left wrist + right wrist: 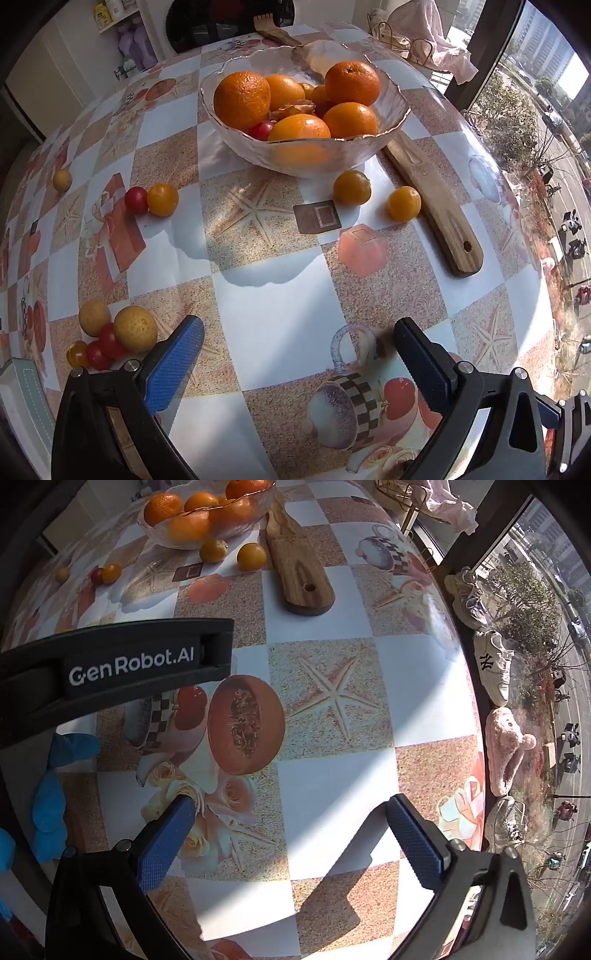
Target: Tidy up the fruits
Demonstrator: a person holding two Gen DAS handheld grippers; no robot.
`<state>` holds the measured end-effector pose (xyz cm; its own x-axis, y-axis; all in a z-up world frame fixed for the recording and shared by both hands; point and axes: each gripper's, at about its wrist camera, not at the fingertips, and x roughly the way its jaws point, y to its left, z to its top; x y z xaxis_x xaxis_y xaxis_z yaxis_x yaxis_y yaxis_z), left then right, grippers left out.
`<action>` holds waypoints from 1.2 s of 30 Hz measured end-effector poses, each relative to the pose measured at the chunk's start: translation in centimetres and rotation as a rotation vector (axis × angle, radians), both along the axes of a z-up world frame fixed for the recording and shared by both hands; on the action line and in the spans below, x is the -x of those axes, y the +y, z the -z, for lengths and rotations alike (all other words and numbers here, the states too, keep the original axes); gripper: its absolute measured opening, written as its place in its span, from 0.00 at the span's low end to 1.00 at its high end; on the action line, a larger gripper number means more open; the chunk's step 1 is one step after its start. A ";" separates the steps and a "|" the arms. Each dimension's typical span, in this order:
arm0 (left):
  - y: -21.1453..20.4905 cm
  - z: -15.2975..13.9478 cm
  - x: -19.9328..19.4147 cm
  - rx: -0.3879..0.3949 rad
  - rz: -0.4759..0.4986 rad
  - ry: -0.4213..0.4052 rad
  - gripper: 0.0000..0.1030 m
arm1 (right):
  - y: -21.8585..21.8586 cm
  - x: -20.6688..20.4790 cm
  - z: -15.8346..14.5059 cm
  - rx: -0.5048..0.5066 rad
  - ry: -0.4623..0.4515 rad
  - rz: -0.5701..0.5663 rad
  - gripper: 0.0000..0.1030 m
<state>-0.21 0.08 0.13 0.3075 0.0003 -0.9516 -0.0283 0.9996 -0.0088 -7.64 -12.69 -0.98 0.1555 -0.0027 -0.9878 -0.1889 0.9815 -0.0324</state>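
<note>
Both left gripper [297, 345] and right gripper [290, 821] wide open, empty, between picks; loose fruit lies around the bowl [369, 146]; next likely: left reaches the near cluster [110, 338].

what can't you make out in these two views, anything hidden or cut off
- Glass bowl, left wrist view: the oranges on top cover the fruit beneath, so no count is possible.
- Bowl's far rim, right wrist view: cut by the top edge.
- Wooden board, left wrist view: its far end is hidden behind the bowl.
- Left hand-held gripper and right hand-held gripper: open, empty.
</note>
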 end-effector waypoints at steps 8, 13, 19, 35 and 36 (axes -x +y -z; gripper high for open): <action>4.1 -7.9 5.8 -0.002 -0.061 -0.114 1.00 | 0.2 -1.2 -1.5 0.032 0.078 0.012 1.00; 8.5 -9.6 11.1 0.048 -0.121 -0.047 1.00 | 1.1 0.5 -5.7 -0.037 0.018 0.021 1.00; 11.9 -9.9 15.6 -0.019 -0.180 0.044 1.00 | 3.5 2.6 -8.5 -0.095 0.048 0.001 1.00; 14.3 -12.7 20.4 -0.050 -0.133 0.148 1.00 | 7.7 6.4 -12.8 -0.118 0.101 -0.084 1.00; 14.6 -12.8 20.4 -0.048 -0.135 0.147 1.00 | 8.1 6.5 -12.8 -0.111 0.101 -0.095 1.00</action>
